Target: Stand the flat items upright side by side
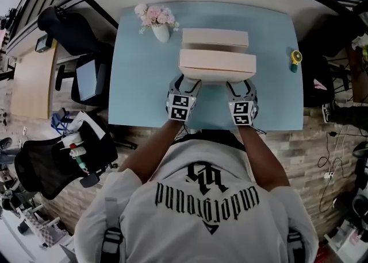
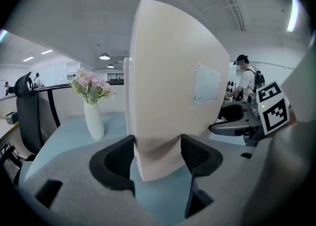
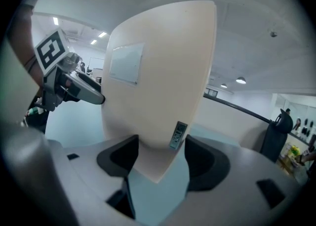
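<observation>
Near box (image 1: 217, 65) held upright above table (image 1: 132, 84), clamped at both near lower corners: left gripper (image 1: 188, 85) closed on left corner, right gripper (image 1: 238, 88) on right. Forearms extended forward, parallel; grippers pitched slightly downward. Far box (image 1: 215, 38) just behind, parallel.

Cream box (image 3: 163, 72) fills centre, lower corner clamped between right gripper (image 3: 160, 163) jaws; left gripper (image 3: 61, 79) upper left.
</observation>
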`<state>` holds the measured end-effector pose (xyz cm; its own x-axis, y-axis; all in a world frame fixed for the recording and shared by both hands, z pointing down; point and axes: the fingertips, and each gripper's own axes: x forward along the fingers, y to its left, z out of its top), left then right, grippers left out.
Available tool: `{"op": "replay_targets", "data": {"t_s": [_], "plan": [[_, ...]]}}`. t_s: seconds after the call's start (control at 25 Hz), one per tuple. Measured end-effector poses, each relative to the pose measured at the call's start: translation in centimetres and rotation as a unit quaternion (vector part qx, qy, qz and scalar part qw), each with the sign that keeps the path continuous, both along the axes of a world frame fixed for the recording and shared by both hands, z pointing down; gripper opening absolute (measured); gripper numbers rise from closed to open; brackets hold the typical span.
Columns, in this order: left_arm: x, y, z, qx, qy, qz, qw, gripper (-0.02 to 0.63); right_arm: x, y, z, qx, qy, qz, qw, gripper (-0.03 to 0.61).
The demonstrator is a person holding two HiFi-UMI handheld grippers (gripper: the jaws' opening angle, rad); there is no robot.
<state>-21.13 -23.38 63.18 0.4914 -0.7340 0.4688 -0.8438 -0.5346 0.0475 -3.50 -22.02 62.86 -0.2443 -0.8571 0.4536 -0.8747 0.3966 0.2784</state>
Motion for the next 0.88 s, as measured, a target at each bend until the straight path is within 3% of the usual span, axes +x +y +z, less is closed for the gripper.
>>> {"op": "replay_targets", "data": {"t_s": [0.88], "plan": [[0.4,-3.6,4.1,-0.025,-0.02,-0.007,0.9995,0.291,0.3,-4.0,4.6,-0.025,0.014,-0.018,0.999,0.288]]}}
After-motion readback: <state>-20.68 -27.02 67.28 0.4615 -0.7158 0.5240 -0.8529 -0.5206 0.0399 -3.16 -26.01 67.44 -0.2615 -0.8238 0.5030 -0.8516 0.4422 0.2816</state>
